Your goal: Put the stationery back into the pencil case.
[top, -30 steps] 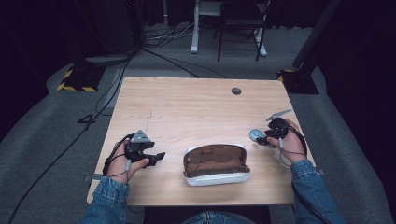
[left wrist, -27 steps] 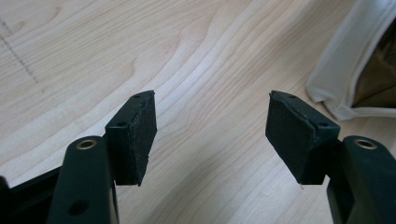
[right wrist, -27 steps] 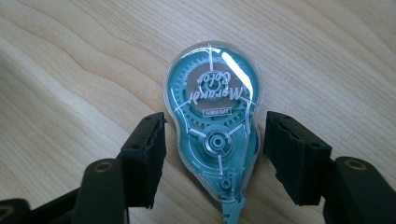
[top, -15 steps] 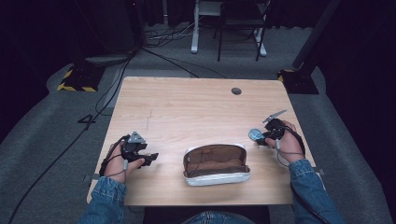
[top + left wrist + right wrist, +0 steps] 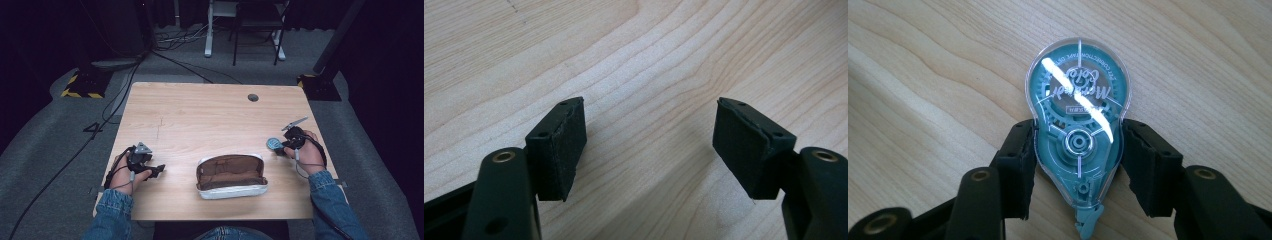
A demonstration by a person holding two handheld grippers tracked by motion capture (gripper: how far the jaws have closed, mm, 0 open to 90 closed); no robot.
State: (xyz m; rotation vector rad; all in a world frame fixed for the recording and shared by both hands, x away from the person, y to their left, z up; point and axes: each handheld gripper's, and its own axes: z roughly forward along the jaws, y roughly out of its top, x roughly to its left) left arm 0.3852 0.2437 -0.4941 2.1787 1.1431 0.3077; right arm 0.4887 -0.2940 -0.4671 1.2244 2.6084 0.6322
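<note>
A teal correction tape dispenser in a clear shell lies flat against the wooden table. My right gripper is shut on its narrow lower half, one pad pressing each side. From above, the dispenser sits at the table's right, just left of the right gripper. An unzipped pouch, brown inside and pale outside, lies near the front edge in the middle. My left gripper rests low at the front left, jaws pointing toward the pouch. Its pads stand wide apart over bare wood, and the left gripper holds nothing.
A small round grommet sits near the table's far edge. Beyond the table are a floor with cables, a white desk frame and a dark stand at the right.
My left hand and gripper have slid slightly left and toward the front edge. The right gripper and the dispenser have barely moved.
</note>
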